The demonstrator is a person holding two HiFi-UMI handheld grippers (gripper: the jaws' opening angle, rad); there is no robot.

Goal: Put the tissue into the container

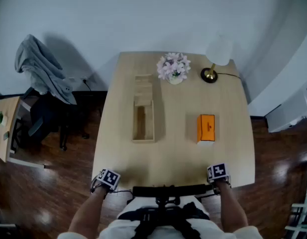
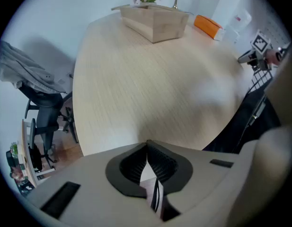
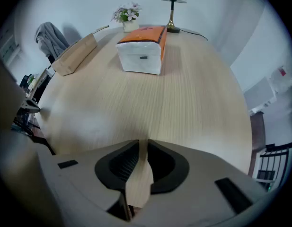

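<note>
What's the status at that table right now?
Left tongs shut, right tongs barely apart, both empty. Tissue pack untouched on table, beside wooden container. Nothing between them.

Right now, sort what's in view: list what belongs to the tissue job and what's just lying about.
For the job: orange tissue pack, wooden container.
Lying about: flower vase, table lamp, grey garment on the chair.

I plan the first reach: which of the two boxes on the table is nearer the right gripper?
The orange tissue box, straight ahead of the right gripper; the wooden container stands further left, across the table.
</note>
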